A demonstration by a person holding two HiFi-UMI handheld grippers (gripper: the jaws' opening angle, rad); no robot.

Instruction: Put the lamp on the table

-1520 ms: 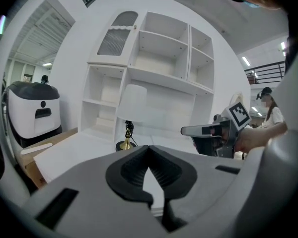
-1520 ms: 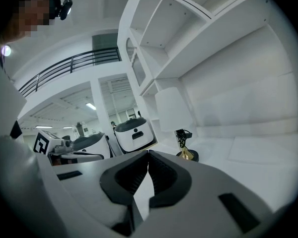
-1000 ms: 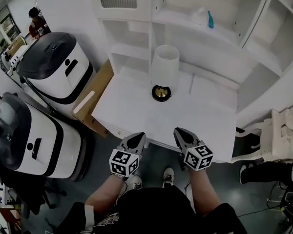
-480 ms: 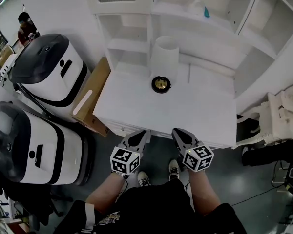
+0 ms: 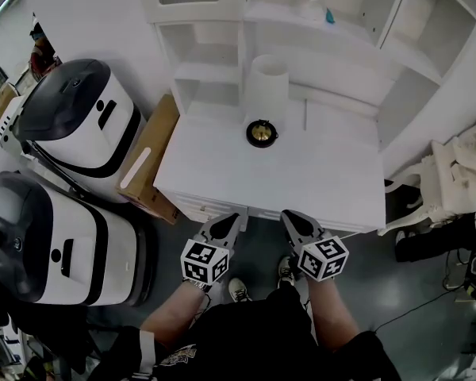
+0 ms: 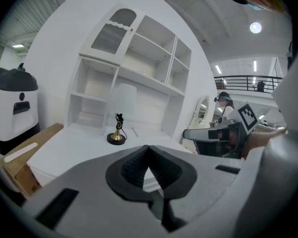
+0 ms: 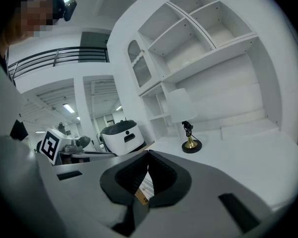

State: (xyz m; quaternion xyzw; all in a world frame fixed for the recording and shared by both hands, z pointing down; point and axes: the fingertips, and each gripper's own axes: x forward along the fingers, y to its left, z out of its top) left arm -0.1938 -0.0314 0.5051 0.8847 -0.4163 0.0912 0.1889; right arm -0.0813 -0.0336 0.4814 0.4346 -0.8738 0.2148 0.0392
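Note:
The lamp (image 5: 263,94), a white shade on a brass stem and black round foot, stands upright at the back of the white table (image 5: 325,181). It also shows in the left gripper view as the lamp (image 6: 118,128) and in the right gripper view as the lamp (image 7: 187,125). My left gripper (image 5: 238,213) and right gripper (image 5: 286,216) hover side by side just off the table's front edge, well short of the lamp. Both are shut with nothing between the jaws, as seen on the left gripper (image 6: 148,148) and the right gripper (image 7: 148,154).
A white shelf unit (image 5: 214,70) rises behind the table. Two white-and-black machines (image 5: 87,109) (image 5: 55,236) and a cardboard box (image 5: 147,161) crowd the left side. A white chair (image 5: 452,181) stands at the right. A person (image 5: 40,50) is far off at the left.
Both grippers have drawn back from over the table's front edge to just off it. The lamp has stayed put.

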